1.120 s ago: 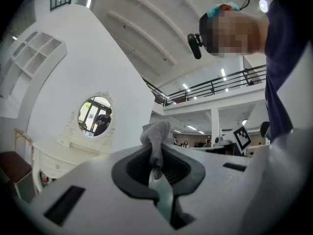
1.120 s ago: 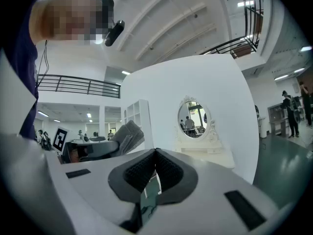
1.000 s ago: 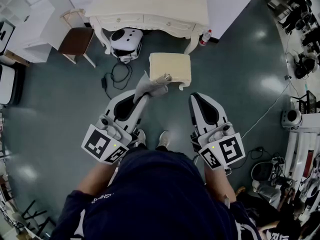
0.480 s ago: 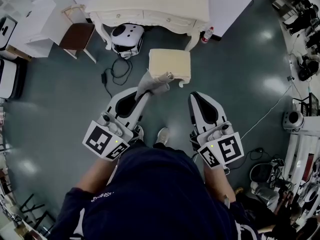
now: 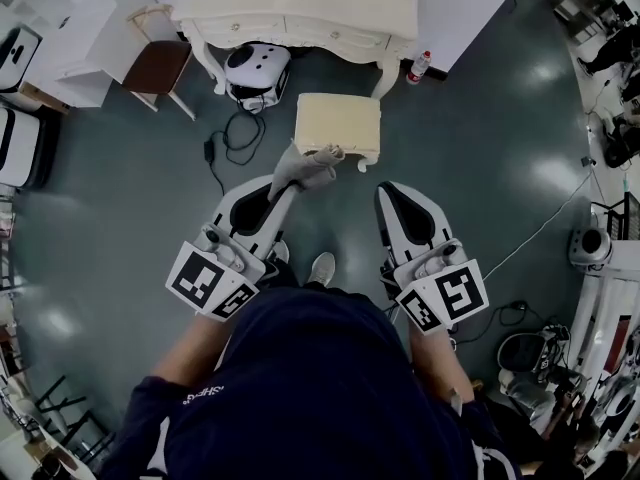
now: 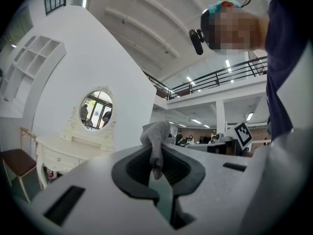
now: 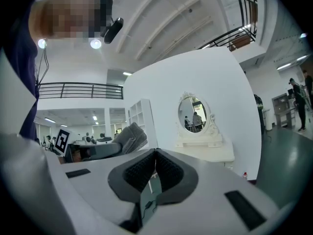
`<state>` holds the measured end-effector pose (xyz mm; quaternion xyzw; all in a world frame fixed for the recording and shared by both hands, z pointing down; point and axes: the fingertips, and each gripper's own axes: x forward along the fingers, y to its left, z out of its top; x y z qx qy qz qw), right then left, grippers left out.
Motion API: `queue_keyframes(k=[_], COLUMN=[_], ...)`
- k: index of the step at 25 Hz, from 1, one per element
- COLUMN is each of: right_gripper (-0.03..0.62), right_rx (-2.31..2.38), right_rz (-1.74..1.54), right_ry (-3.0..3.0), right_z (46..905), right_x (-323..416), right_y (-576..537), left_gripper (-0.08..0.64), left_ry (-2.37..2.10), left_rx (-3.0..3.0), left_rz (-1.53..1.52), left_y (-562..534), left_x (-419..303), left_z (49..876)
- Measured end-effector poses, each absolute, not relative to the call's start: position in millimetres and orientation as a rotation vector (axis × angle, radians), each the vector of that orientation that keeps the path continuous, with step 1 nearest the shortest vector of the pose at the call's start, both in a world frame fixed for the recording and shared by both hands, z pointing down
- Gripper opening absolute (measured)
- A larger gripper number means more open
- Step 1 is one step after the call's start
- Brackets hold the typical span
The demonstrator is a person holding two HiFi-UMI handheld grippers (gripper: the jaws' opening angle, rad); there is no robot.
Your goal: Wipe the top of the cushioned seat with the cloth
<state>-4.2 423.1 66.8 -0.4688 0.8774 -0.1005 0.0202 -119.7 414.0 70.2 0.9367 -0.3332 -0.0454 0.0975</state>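
The cream cushioned seat stands on the dark floor in front of the white dressing table, in the head view. My left gripper is shut on a grey cloth, which bunches at the jaw tips just short of the seat's near left corner. In the left gripper view the cloth sticks up from between the shut jaws of the left gripper. My right gripper is held beside it, right of the seat's near edge, shut and empty. The right gripper view shows the right gripper closed and the cloth at left.
A brown-seated chair stands at upper left. A white robot-like device and black cables lie under the dressing table. A small bottle stands by the table's right leg. Equipment and cables crowd the right edge.
The seat and table have shifted slightly up in the head view. Both grippers keep their pose and the cloth stays in the left one.
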Motion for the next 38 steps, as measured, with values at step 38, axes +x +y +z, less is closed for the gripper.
queue_keyframes(k=[38], right_gripper=[0.026], right_rx=[-1.564], right_rz=[-0.478], right_ry=[2.703], right_z=[109], right_x=[-23], right_y=[192], left_gripper=[0.028], left_ry=[-0.883], left_rx=[2.707], left_rz=[-0.085], left_y=[174], left_x=[-145], left_z=[116])
